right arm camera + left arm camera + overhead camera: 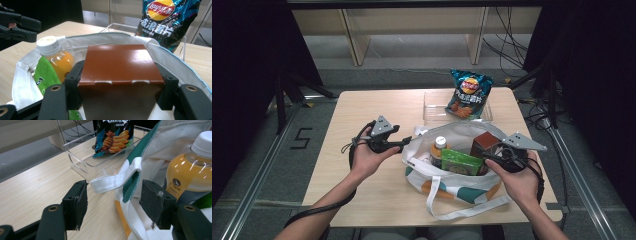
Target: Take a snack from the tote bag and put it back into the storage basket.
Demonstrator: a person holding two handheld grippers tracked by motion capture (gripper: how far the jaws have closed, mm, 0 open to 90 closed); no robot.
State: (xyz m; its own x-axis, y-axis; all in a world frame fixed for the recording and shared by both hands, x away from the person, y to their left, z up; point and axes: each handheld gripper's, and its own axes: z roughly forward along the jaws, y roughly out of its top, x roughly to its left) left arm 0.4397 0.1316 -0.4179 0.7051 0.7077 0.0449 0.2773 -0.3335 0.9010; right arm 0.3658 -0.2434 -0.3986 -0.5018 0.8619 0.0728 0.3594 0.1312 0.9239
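Brown carton (484,142) is sitting at the right of the tote bag (447,131) on the table (362,110); we are closing the right gripper (492,156) on it. Nearer in, the left gripper (113,195) is gaping around the bag's strap (112,180), untouched. Alongside, the jaws are flanking the carton to lift it.

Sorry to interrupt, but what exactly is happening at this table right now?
A person works on a tote bag with a gripper in each hand. The right gripper is clamped on a brown box at the bag's mouth. The left gripper stands open at the bag's rim, with the white strap between its jaws but not pinched. An orange drink bottle and a green packet sit inside. A chip bag leans in a clear tray behind.
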